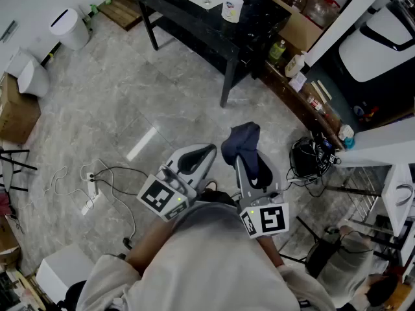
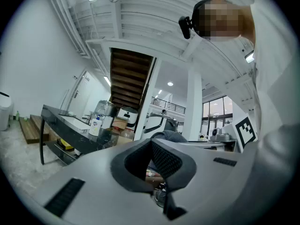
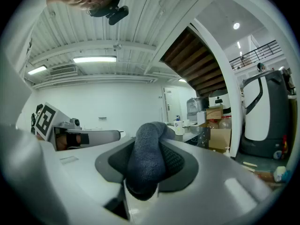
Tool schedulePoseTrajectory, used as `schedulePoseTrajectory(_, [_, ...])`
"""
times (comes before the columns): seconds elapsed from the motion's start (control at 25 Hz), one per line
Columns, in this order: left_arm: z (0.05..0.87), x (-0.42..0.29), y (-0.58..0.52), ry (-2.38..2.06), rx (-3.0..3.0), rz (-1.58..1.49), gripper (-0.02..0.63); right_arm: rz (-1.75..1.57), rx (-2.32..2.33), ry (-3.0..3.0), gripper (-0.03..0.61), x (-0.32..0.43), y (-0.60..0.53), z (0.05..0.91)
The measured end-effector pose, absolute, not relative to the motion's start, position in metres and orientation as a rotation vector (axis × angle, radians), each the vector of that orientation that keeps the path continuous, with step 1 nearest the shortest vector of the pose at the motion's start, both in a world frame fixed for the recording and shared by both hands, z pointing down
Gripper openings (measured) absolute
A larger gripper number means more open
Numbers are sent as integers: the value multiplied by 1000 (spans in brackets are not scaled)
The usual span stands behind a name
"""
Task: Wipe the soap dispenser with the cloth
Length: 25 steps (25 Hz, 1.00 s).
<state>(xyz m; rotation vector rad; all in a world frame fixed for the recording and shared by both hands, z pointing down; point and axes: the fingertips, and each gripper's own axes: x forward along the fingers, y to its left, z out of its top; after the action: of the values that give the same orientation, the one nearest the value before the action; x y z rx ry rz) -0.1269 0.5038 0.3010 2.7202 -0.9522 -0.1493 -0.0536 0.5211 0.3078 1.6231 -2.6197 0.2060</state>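
Our right claw [image 1: 248,171] clamps the dark blue cloth [image 1: 240,142], left claw [image 1: 206,153] closed; the white plastic soap dispenser [image 1: 232,8] stands well ahead.

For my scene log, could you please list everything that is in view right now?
soap dispenser: one, white with blue, on the table
table: one, black, far side of the floor
bin: one, white, floor at upper left
power strip: one, white, with cables, floor at left
cloth: one, dark blue, clamped in the right gripper
left gripper: one, pale grey, shut, empty
right gripper: one, pale grey, shut on the cloth
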Motion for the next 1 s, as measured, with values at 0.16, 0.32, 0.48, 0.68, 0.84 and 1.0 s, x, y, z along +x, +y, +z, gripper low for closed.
schedulePoseTrajectory(0.16, [302, -125, 512, -949, 2713, -146, 5, 212, 1624, -2620, 126, -52, 529, 309])
schedulePoseTrajectory(0.32, [303, -123, 518, -949, 2716, -148, 6, 213, 1625, -2620, 126, -50, 536, 310])
schedulePoseTrajectory(0.48, [303, -121, 523, -939, 2720, -145, 5, 238, 1621, -2627, 126, -49, 542, 312])
schedulePoseTrajectory(0.68, [304, -116, 525, -926, 2724, -126, 5, 300, 1624, -2629, 129, -44, 544, 319])
schedulePoseTrajectory(0.84, [306, -119, 524, -924, 2714, -113, 6, 325, 1620, -2634, 129, -47, 543, 320])
schedulePoseTrajectory(1.0, [308, -123, 514, -921, 2704, -116, 5, 340, 1608, -2635, 130, -51, 534, 323])
